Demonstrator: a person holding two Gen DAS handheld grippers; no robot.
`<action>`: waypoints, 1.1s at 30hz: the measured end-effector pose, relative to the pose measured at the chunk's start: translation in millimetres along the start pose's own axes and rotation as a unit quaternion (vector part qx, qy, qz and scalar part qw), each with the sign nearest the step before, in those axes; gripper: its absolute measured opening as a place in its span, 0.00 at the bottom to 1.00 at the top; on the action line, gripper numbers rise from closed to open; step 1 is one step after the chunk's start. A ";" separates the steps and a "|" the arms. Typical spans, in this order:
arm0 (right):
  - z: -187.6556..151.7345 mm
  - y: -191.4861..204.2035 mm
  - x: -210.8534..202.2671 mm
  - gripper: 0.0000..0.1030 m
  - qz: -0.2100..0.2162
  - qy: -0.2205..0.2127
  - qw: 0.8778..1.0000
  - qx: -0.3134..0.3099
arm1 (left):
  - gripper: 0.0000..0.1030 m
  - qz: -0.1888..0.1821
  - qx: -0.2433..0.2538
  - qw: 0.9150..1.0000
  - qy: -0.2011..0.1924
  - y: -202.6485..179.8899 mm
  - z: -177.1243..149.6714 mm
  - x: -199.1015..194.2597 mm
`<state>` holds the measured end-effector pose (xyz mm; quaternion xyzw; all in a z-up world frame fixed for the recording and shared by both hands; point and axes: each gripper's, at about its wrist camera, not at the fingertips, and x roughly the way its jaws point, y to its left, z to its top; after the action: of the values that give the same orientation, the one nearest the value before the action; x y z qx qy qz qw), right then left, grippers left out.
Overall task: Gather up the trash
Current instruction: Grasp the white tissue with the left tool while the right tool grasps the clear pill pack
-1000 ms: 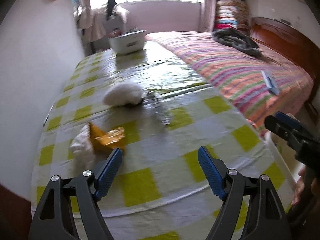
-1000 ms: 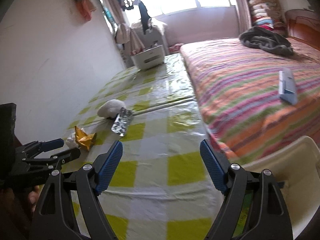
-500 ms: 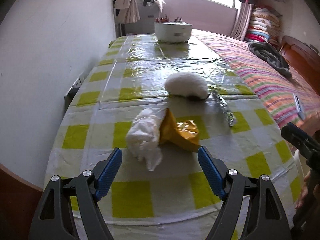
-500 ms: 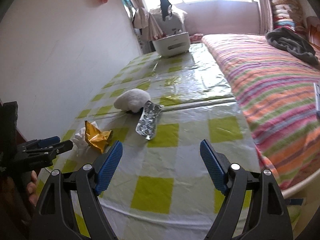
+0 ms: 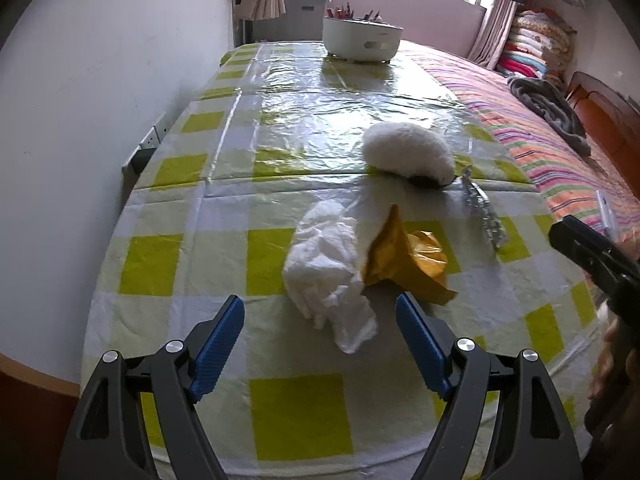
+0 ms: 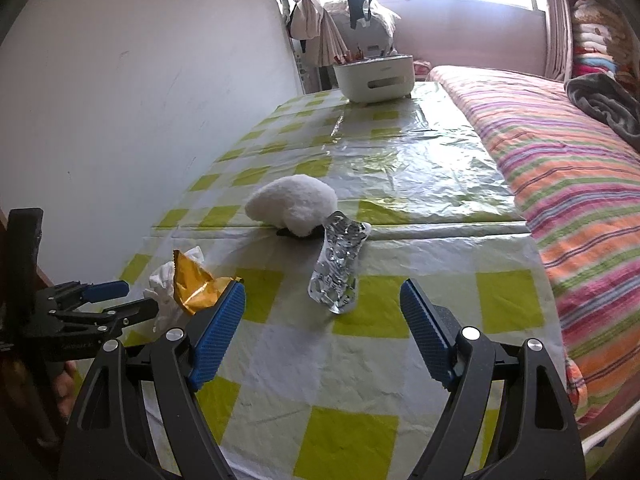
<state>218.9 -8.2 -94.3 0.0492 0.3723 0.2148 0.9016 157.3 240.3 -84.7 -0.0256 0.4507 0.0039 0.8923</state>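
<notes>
A crumpled white tissue [image 5: 328, 268] lies on the checkered table [image 5: 192, 240], touching a gold foil wrapper [image 5: 408, 260] on its right. My left gripper [image 5: 320, 336] is open, its jaws on either side of the tissue's near end. A silver blister pack [image 6: 338, 268] lies ahead of my open, empty right gripper [image 6: 322, 320]. The tissue [image 6: 164, 284] and wrapper [image 6: 196, 284] also show in the right wrist view, with the left gripper [image 6: 116, 296] beside them.
A fluffy white object [image 5: 408, 152] lies behind the trash. A white container [image 5: 362, 38] stands at the table's far end. A striped bed [image 6: 568, 184] runs along the right. A white wall [image 5: 100, 80] borders the table's left.
My left gripper has swung left and moved closer, so the tissue now lies between its jaws. My right gripper has moved toward the blister pack.
</notes>
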 end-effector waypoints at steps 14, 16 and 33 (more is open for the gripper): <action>14.5 17.7 29.8 0.76 0.001 0.016 1.000 -0.019 | 0.74 0.000 -0.021 1.000 0.021 15.8 11.2 24.0; 16.8 18.7 38.9 0.76 -0.002 0.025 0.999 -0.022 | 0.74 0.001 -0.018 1.000 0.022 12.7 13.2 27.2; 29.0 2.0 99.0 0.74 -0.044 0.085 0.995 -0.022 | 0.45 -0.030 -0.032 0.999 0.021 5.2 16.1 41.0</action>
<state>300.7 37.7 -137.4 -0.0056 0.4448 0.1860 0.8761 194.4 245.6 -108.3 -0.0677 0.4678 -0.0084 0.8812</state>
